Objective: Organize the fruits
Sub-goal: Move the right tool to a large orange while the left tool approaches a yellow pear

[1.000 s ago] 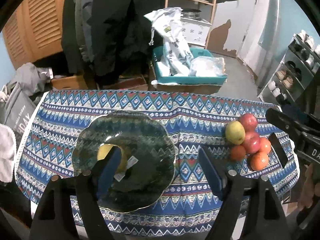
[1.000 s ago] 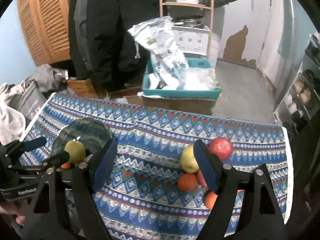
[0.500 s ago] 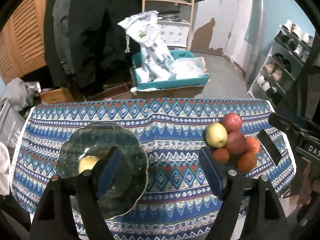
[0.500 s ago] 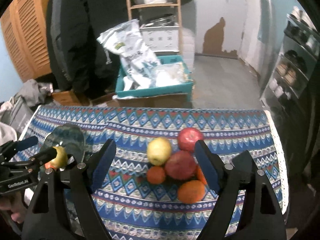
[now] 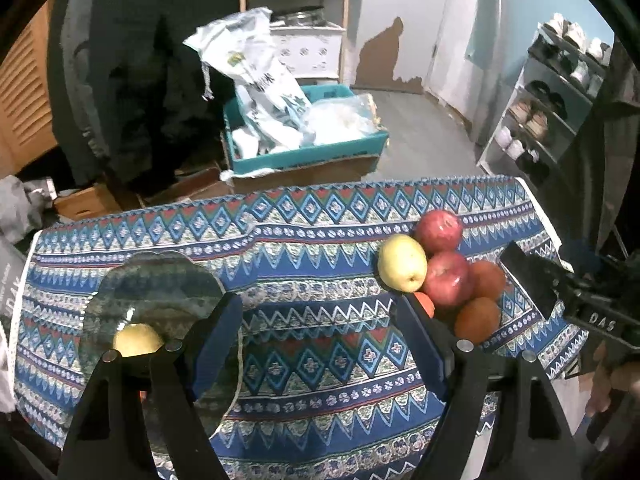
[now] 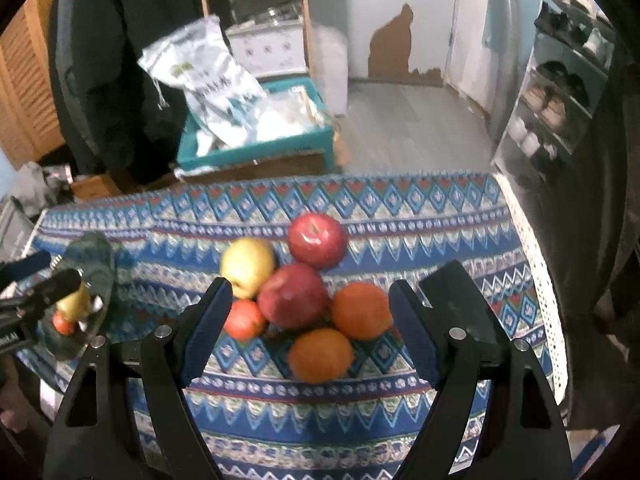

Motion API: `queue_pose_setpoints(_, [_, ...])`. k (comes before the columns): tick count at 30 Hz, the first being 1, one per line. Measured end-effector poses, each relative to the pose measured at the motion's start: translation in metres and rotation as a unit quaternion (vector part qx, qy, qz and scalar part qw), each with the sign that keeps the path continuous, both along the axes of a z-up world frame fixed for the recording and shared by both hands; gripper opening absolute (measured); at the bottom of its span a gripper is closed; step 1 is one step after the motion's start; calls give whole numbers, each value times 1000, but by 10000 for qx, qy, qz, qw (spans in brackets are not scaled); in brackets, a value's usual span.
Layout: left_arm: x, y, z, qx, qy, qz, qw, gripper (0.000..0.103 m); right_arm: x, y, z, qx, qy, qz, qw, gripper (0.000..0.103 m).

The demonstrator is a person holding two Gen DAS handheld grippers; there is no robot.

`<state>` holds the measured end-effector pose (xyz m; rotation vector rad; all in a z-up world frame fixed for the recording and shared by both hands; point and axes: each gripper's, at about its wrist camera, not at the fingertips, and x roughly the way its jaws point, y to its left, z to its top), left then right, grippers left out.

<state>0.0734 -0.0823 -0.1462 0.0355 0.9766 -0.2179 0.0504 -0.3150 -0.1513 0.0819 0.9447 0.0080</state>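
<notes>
A pile of fruit lies on the patterned tablecloth (image 6: 400,216): a yellow apple (image 6: 247,266), two red apples (image 6: 317,241) (image 6: 293,295) and several oranges (image 6: 361,311). The pile also shows in the left wrist view (image 5: 440,276). A glass plate (image 5: 160,292) at the left holds a yellow apple (image 5: 136,339) and a small orange fruit (image 6: 63,323). My right gripper (image 6: 310,328) is open, its fingers on either side of the pile, just above it. My left gripper (image 5: 320,340) is open and empty over the cloth between plate and pile.
The table's far edge drops to the floor, where a teal crate (image 5: 304,152) with plastic bags stands. A shoe rack (image 5: 552,92) is at the right. Dark coats (image 5: 120,60) hang at the back left.
My right gripper has moved right and forward, and the fruit pile now lies between its fingers. My left gripper has moved right, off the plate, leaving the yellow apple on it.
</notes>
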Motion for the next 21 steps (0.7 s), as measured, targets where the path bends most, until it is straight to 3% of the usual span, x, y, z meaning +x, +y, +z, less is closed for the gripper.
queue_pose_setpoints(12, [14, -19, -40, 5, 316, -71, 9995, 81, 9, -10, -80, -4, 860, 72, 9963, 81])
queue_pose_setpoints(21, [18, -23, -68, 68, 566, -44, 9984, 81, 14, -10, -111, 147, 1217, 122, 9924, 81])
